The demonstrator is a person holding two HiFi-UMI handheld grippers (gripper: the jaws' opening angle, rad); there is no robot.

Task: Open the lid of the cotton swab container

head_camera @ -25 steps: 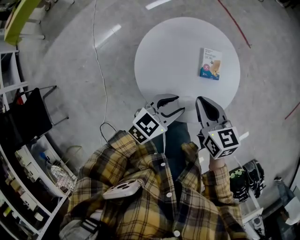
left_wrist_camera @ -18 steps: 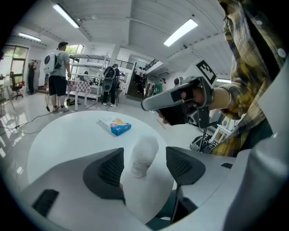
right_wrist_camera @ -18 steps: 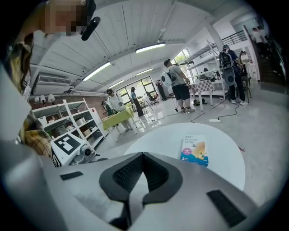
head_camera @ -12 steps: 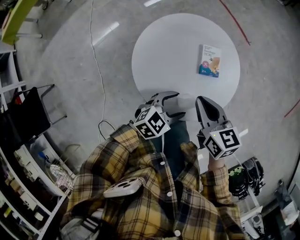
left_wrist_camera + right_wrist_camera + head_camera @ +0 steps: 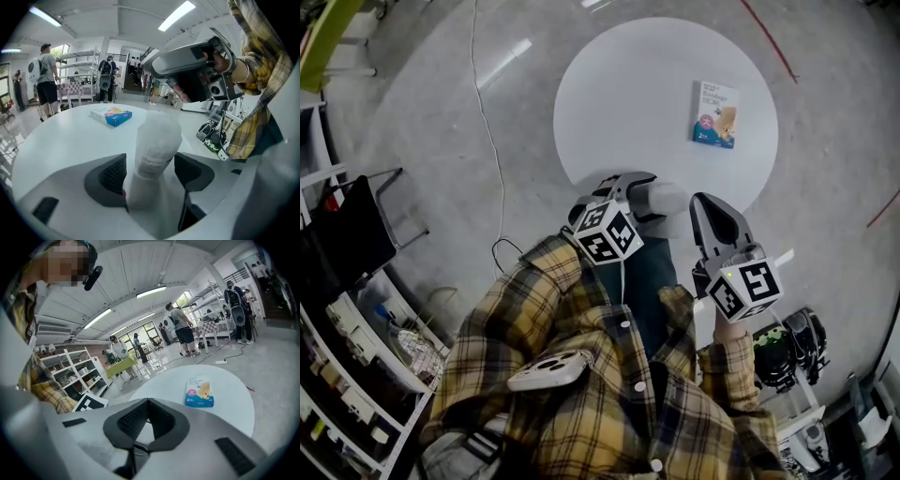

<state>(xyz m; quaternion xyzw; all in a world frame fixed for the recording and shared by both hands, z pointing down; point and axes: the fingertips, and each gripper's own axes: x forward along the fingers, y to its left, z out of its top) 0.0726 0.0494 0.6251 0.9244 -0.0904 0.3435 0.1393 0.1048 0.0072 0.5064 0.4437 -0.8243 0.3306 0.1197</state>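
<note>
Now that my left gripper (image 5: 151, 173) has just opened wide around the swab container (image 5: 157, 140), nothing is clamped yet; my right gripper (image 5: 148, 404) sits closed, empty.

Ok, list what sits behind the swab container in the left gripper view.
Behind the container: the table, with a blue-and-white box lying further back to its left, and the shut right claw higher up. The table strip straight behind the container is covered.

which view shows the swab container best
Left gripper view: the cotton swab container stands large between the left tool's jaws, which have just been opening. Head view: a small white blob. Right gripper view: not visible.
</note>
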